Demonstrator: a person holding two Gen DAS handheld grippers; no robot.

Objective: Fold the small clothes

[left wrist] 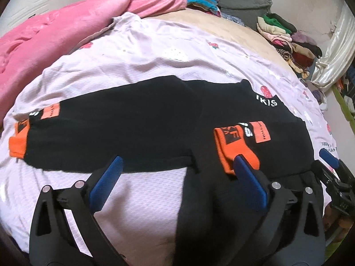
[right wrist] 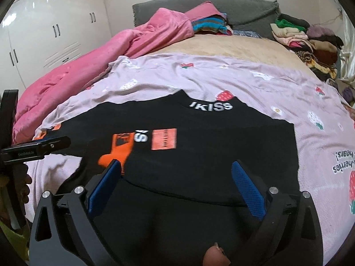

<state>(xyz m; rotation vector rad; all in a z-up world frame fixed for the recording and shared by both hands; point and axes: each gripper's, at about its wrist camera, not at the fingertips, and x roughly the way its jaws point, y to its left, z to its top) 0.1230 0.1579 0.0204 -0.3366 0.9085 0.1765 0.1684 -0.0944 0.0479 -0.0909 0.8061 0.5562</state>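
Note:
A small black top (left wrist: 137, 122) with orange cuffs and white lettering lies flat on a lilac strawberry-print sheet (left wrist: 124, 66). One sleeve is folded across the body, its orange cuff (left wrist: 235, 148) lying on the black cloth; the other sleeve stretches left to its cuff (left wrist: 18, 139). My left gripper (left wrist: 177, 164) is open, low over the hem, its right finger touching the folded cuff. In the right wrist view the top (right wrist: 210, 150) fills the middle; my right gripper (right wrist: 177, 166) is open over its lower half. The right gripper (left wrist: 330, 161) also shows in the left wrist view at the far right.
A pink blanket (right wrist: 88, 66) is bunched along the left of the bed. Piles of clothes (right wrist: 310, 42) sit at the back right, more folded cloth (right wrist: 208, 25) by the grey headboard (right wrist: 244, 8). White wardrobe doors (right wrist: 44, 33) stand at the left.

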